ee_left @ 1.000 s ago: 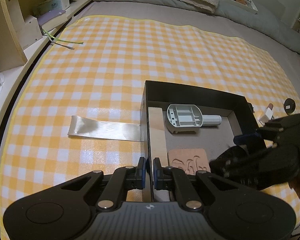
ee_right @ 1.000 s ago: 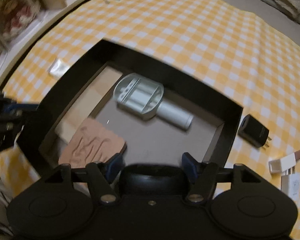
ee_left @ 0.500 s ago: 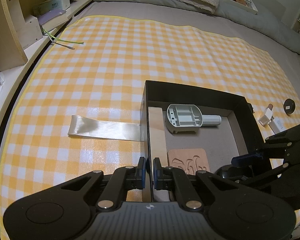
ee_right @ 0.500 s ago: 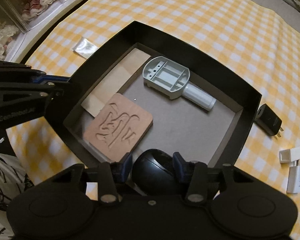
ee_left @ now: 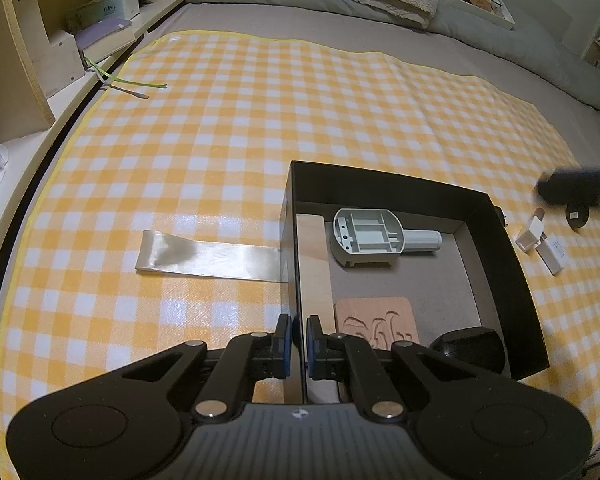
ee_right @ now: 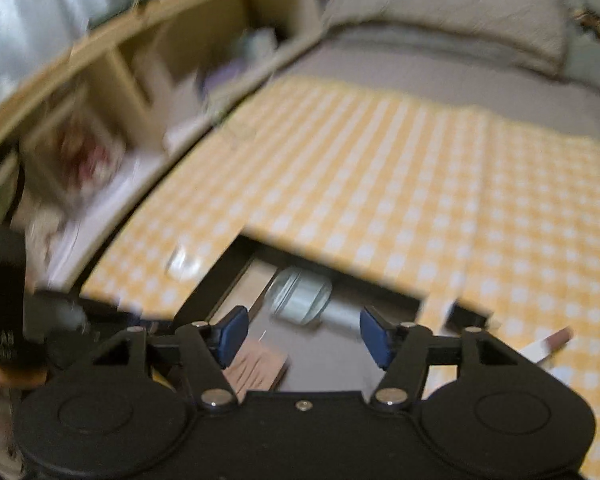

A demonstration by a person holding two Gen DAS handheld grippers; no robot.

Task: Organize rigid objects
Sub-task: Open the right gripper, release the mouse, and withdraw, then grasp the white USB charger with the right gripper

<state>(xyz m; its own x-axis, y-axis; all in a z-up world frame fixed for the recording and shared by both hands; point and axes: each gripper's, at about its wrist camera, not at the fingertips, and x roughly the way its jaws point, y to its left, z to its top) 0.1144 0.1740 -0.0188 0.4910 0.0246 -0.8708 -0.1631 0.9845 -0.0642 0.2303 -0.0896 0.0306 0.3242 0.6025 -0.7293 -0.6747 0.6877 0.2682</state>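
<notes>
Progress looks past halfway: my left gripper (ee_left: 299,338) is pinched on the near left wall of the black rectangular cardboard box (ee_left: 512,264), steadying it. Inside, going left to right, I see a pale wooden slat (ee_left: 314,264), a carved reddish wooden coaster (ee_left: 374,320), a grey plastic handled part (ee_left: 374,236) and a black rounded mouse-like object (ee_left: 468,346). Right of the box, a small white charger (ee_left: 552,250) and a white-capped lipstick (ee_left: 534,228) lie on the yellow checked cloth (ee_left: 220,128), still to collect. My right gripper (ee_right: 303,330) is wide and empty.
</notes>
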